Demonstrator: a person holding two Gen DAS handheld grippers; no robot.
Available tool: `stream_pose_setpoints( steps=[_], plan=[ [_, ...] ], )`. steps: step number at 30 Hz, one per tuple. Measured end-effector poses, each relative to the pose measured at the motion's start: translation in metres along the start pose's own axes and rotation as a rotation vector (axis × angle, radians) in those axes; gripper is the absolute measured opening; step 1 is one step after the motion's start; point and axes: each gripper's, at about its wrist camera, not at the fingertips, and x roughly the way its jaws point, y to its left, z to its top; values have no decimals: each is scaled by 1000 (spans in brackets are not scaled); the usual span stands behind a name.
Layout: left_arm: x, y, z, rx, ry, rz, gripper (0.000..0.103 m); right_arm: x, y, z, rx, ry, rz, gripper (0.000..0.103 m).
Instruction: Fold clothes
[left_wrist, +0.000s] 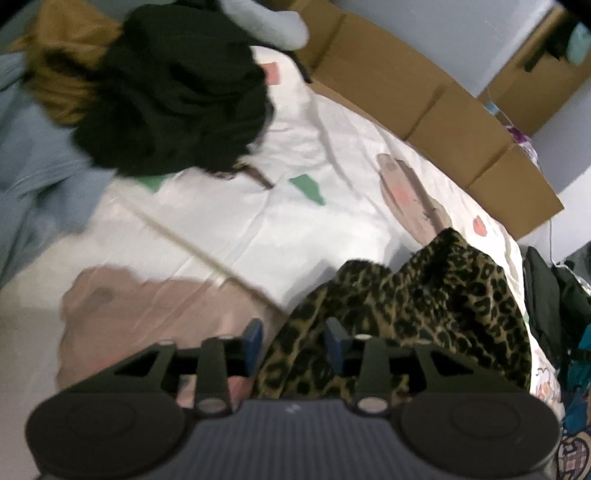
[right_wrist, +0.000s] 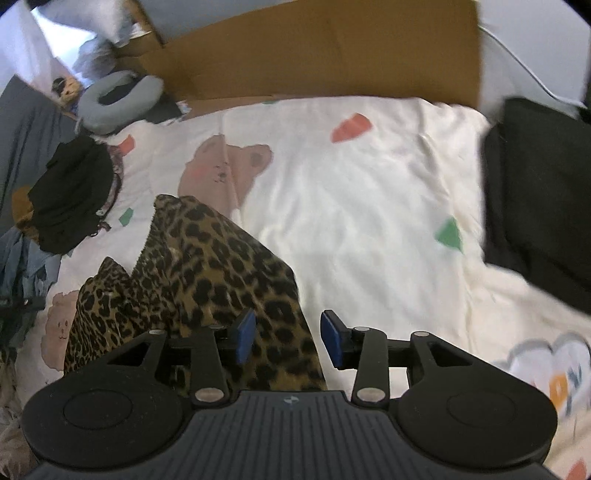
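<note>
Your 2 grippers, left gripper (left_wrist: 294, 341) and right gripper (right_wrist: 287, 338), gape over crumpled leopard-print garment (right_wrist: 207, 273) on the bedsheet's (right_wrist: 369, 206) near edge, gripping nothing.

The left hand-held gripper (left_wrist: 295, 339) points forward and downward, its black body filling the bottom of its own view. Its two blue-padded fingers (left_wrist: 254, 338) stand apart with a clear gap between them, and the pads are not pressed together. The picture is somewhat blurred. The right hand-held gripper (right_wrist: 288, 338) has the same pose, angled forward and down. Its blue-padded fingers (right_wrist: 330, 338) are also spread wide, and the jaws are parted. No hand, wrist or sleeve of the person shows in either view.
</note>
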Motion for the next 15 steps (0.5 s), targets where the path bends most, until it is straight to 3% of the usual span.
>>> stream_pose_setpoints(
  steps=[4,15],
  plan=[
    [26,-10,16,26,-5,-49,56,18,16,25,-93,7,40,48],
    [72,-13,29,74,40,-119,56,71,58,85,-273,7,153,49]
  ],
)
